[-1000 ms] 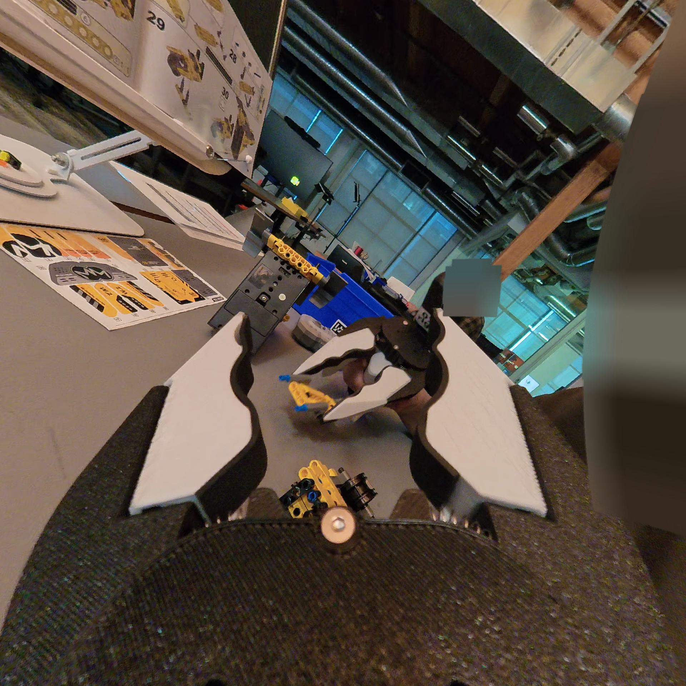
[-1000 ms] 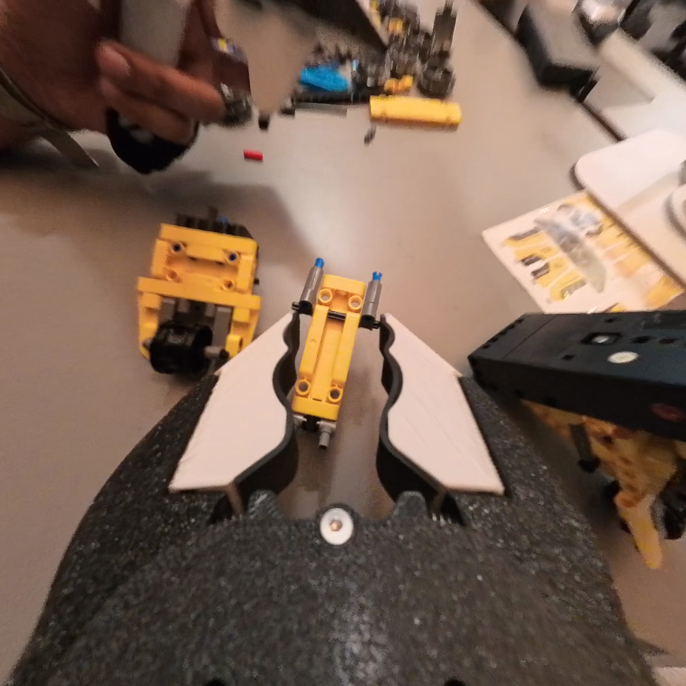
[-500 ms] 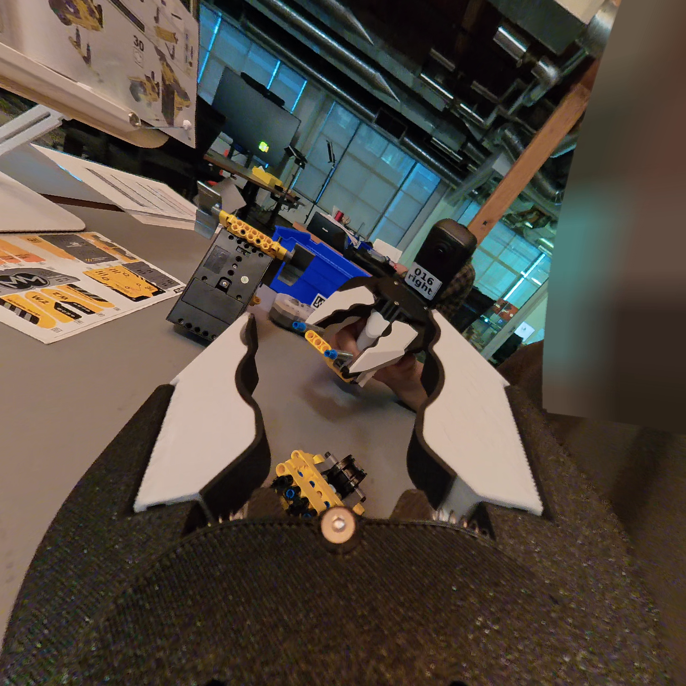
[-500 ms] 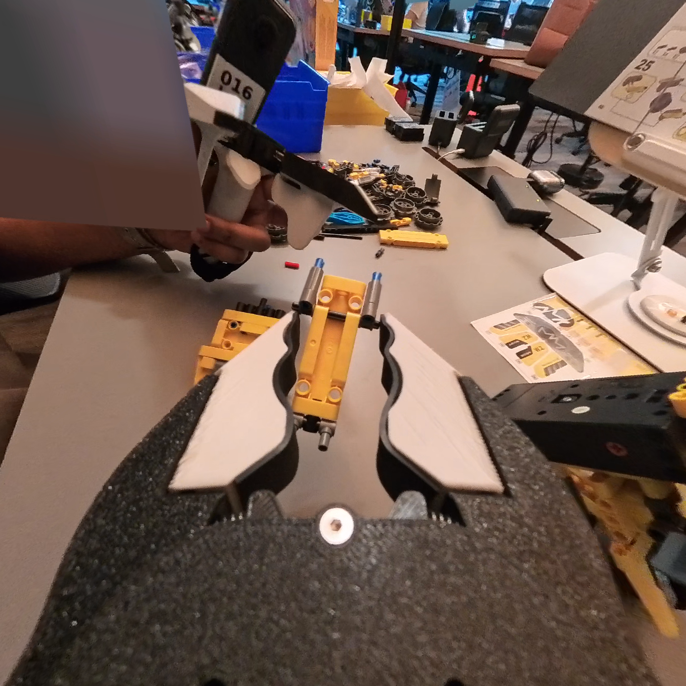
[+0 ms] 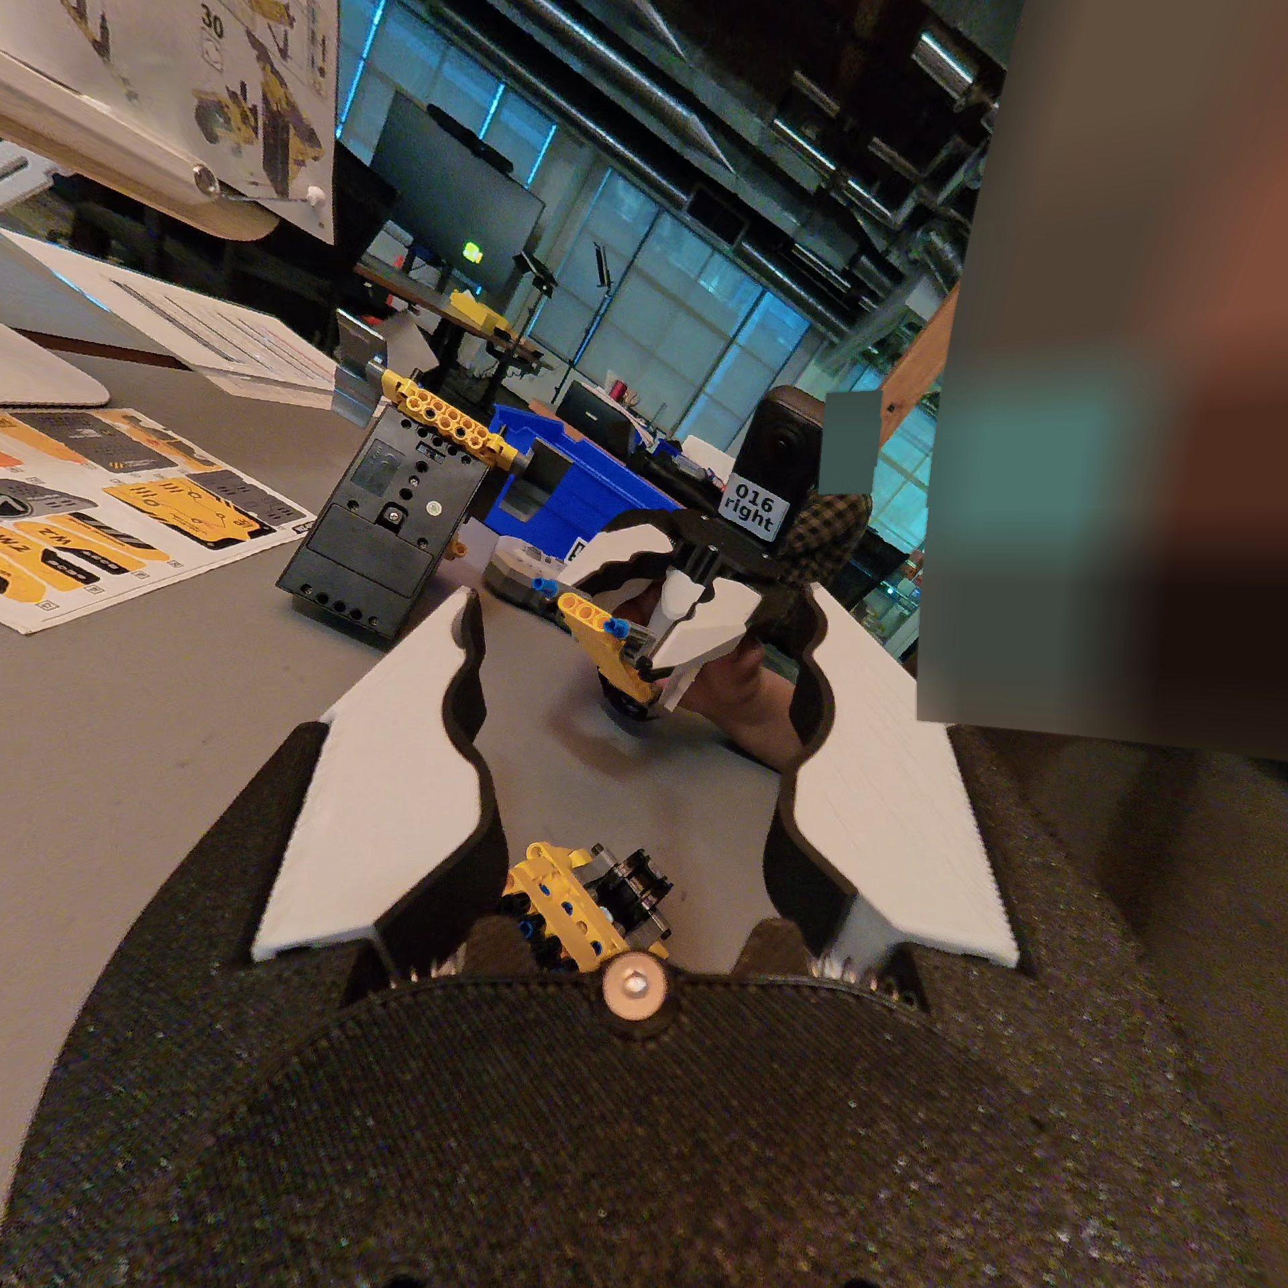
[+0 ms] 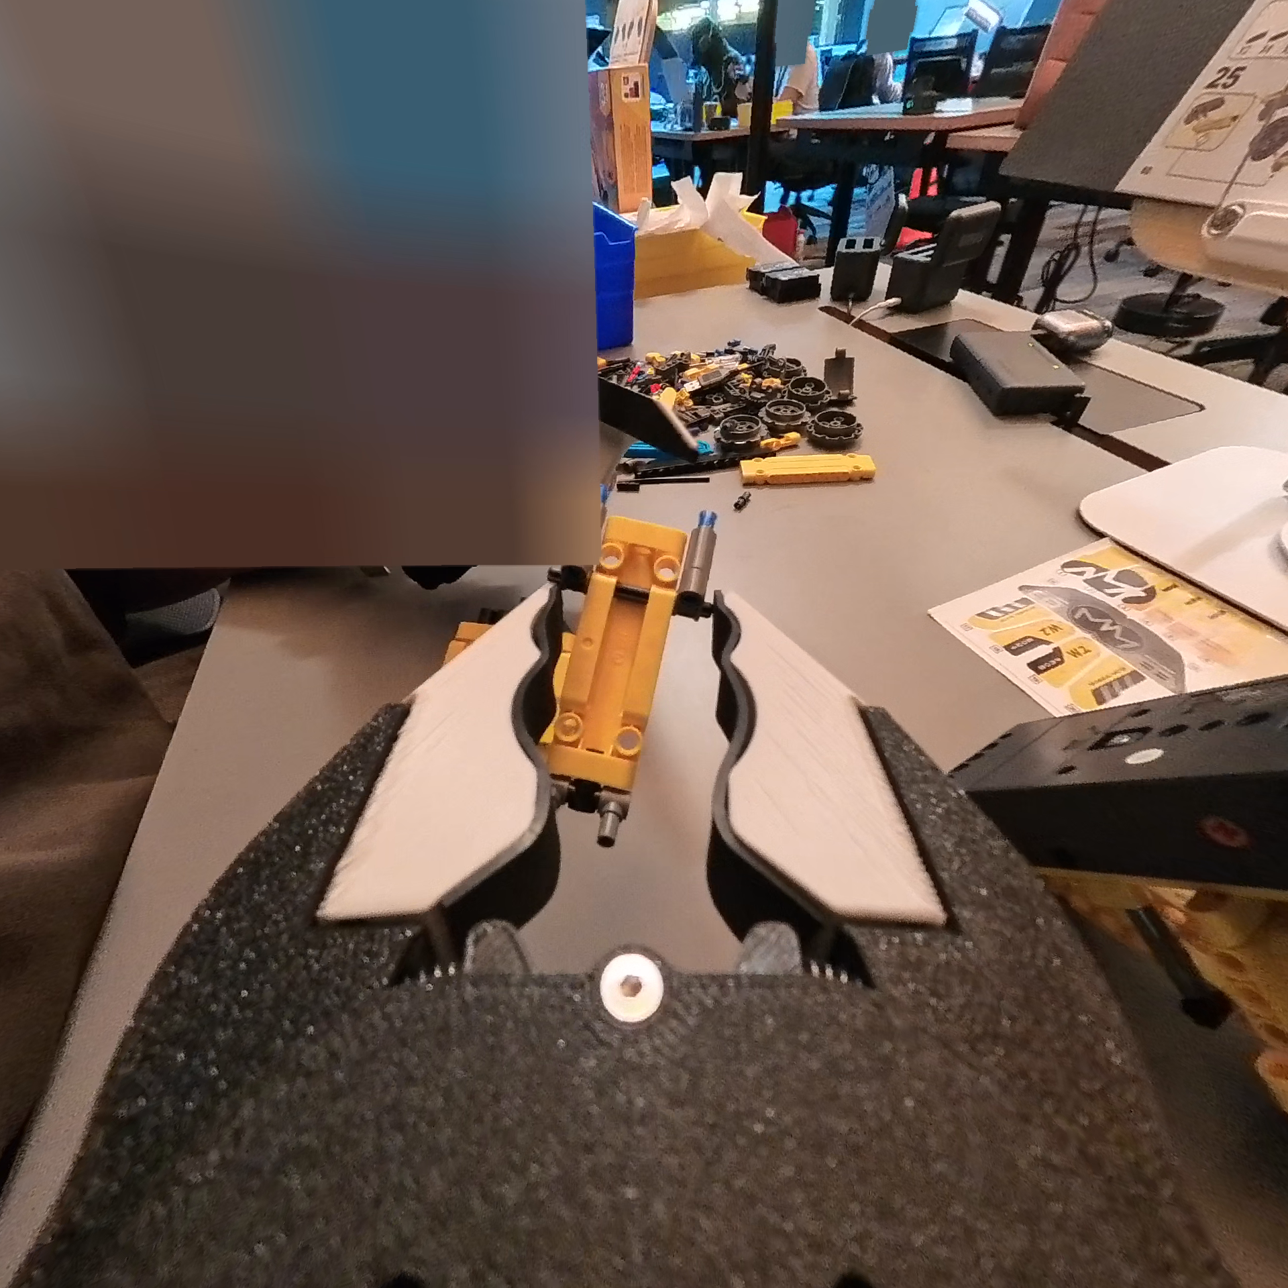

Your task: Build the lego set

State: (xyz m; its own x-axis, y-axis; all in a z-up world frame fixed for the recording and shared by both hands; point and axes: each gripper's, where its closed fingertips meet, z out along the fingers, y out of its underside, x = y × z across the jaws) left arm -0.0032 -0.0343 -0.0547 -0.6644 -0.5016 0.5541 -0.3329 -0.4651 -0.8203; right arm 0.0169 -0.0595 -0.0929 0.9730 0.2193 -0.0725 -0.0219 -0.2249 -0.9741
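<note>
My right gripper [image 6: 634, 603] is shut on a long yellow brick piece [image 6: 613, 669] with grey, blue-tipped pins. The fingertips pinch it at its cross pin, and it hangs tilted just above the grey table [image 6: 871, 578]. The left wrist view shows this gripper [image 5: 669, 613] farther off, in a hand, with the piece [image 5: 610, 652] pointing down at the table. My left gripper [image 5: 640, 610] is open and empty, its fingers wide apart. It hovers over a yellow and black brick assembly [image 5: 585, 906] on the table near its palm. That assembly peeks out behind my right gripper's left finger [image 6: 463, 635].
A black battery box with yellow beams [image 5: 390, 530] stands ahead of the left gripper and right of the right gripper [image 6: 1129, 753]. A sticker sheet [image 6: 1115, 641], a pile of loose parts and wheels [image 6: 753, 404], a yellow beam [image 6: 808, 468] and a blue bin [image 5: 571, 481] lie around. An instruction booklet [image 5: 244, 90] hangs on a stand. Tip to tip, the grippers are about 6 cm apart. Between my left fingertips and the yellow beam [image 6: 808, 468] there is roughly 20 cm.
My right gripper has lifted and tipped up with the yellow piece, which now leans to one side. My left gripper stays open over the assembly and has shifted slightly.
</note>
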